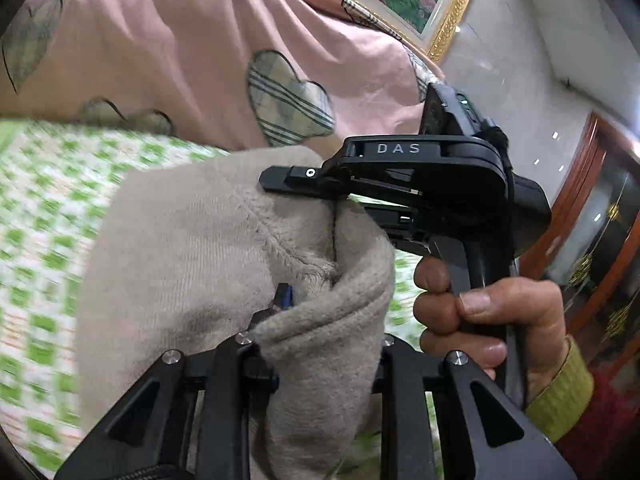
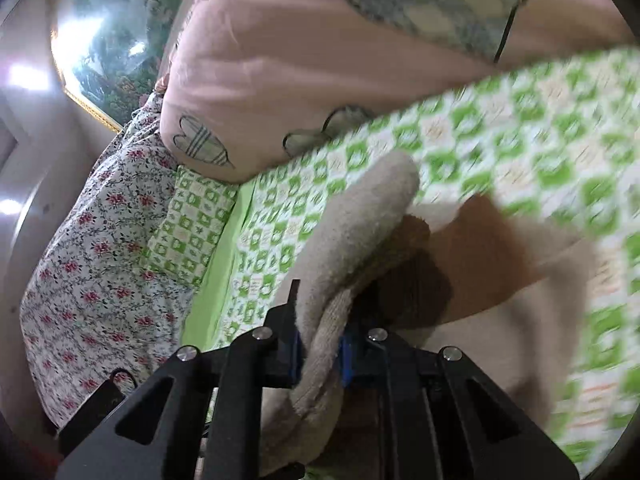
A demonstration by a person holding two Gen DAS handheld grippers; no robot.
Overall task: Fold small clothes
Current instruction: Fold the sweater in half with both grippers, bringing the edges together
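1. The left gripper [image 1: 308,320] is narrowed onto a fold of the beige knit garment [image 1: 192,264], which drapes over its fingers and hangs above the green-checked bed sheet [image 1: 44,208].
2. Behind it lies a pink quilt with plaid hearts [image 1: 192,48].
3. To the right in the left wrist view, the right gripper [image 1: 296,182] pinches the same garment's edge, a hand [image 1: 492,312] in a yellow cuff on its handle.
4. In the right wrist view, that gripper's blue pads [image 2: 344,354] press the knit's rolled edge; its jaws are nearly closed.
5. A floral cloth [image 2: 92,248] lies left of the sheet.
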